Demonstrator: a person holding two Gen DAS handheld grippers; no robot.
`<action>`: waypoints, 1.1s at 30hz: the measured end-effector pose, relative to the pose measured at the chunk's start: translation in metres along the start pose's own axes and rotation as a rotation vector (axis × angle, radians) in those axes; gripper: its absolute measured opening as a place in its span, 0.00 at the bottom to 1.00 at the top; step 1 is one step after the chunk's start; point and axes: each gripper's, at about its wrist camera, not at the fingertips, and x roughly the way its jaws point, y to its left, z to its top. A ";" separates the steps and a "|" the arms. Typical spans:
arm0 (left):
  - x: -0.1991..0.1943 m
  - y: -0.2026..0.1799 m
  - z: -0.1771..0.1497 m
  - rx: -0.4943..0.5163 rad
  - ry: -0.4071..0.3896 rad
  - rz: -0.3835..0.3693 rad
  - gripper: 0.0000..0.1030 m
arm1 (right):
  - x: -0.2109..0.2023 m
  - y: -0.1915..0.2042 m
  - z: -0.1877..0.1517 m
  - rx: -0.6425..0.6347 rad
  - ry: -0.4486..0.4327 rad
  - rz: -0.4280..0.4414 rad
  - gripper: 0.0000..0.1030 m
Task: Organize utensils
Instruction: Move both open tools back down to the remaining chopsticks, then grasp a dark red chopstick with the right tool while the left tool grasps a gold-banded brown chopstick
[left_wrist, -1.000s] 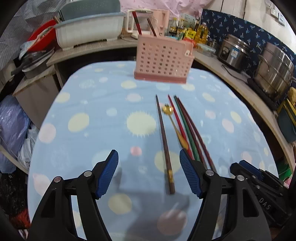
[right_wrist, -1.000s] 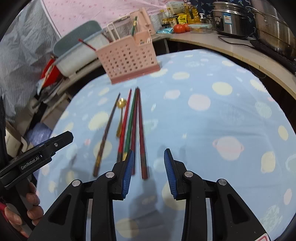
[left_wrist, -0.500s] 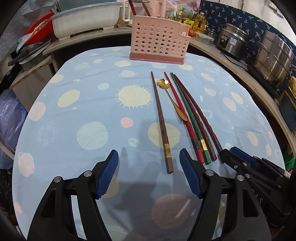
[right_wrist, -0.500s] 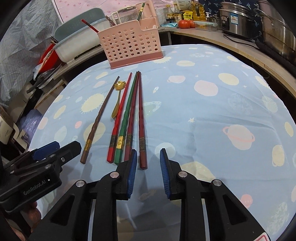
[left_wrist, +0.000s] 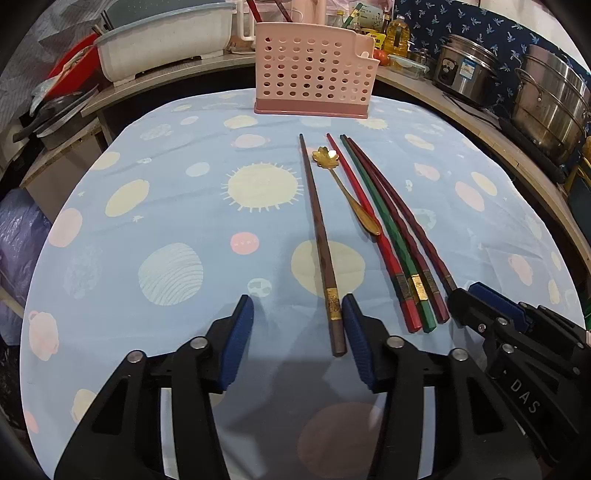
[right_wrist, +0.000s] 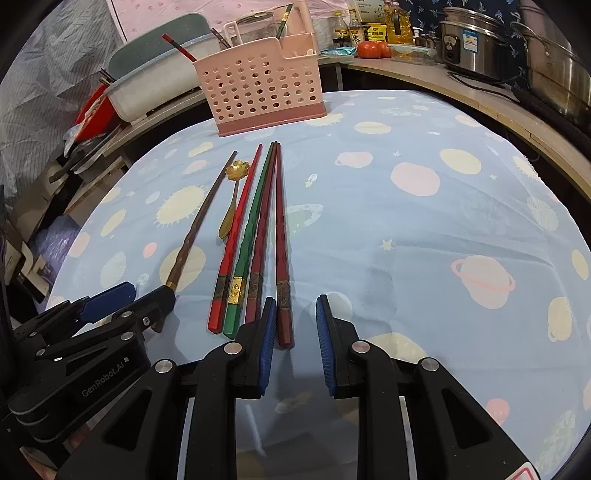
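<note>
Left wrist view first: the left tool (left_wrist: 297, 325) hangs low over the table (left_wrist: 110, 258), jaws just been closing, and the near end of the brown chopstick (left_wrist: 320, 243) lies between them, hard by the right-hand pad. The pads do not press it yet, so the tool is released, nothing gripped. In the right wrist view, the right tool (right_wrist: 295, 326) has also just been narrowing; the near end of the dark red chopstick (right_wrist: 282, 254) sits in the gap beside the left pad, and this tool too holds nothing.

Both hands look to be at the pick-up step, each lining up on one chopstick. The next move calls for each tool to settle a touch lower and pinch its stick near the banded end, then carry it to the pink holder (left_wrist: 314, 74) standing at the far edge of the table.

Between the two targeted sticks lie a gold spoon (left_wrist: 347, 188) with a flower-shaped bowl, a red chopstick (left_wrist: 369, 229), a green chopstick (left_wrist: 384, 229) and another dark red one, all lengthwise and close together, tips toward the holder. The sticks are slim and smooth, and could slip from the pads.
</note>
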 end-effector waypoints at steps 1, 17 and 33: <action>0.000 0.000 0.000 0.001 -0.002 -0.001 0.39 | 0.000 0.000 0.000 -0.004 -0.001 -0.004 0.18; -0.015 0.015 -0.005 -0.032 0.006 -0.038 0.08 | -0.018 -0.009 -0.009 0.009 -0.015 -0.008 0.07; -0.082 0.029 0.013 -0.069 -0.122 -0.052 0.07 | -0.082 -0.023 0.008 0.062 -0.155 0.034 0.07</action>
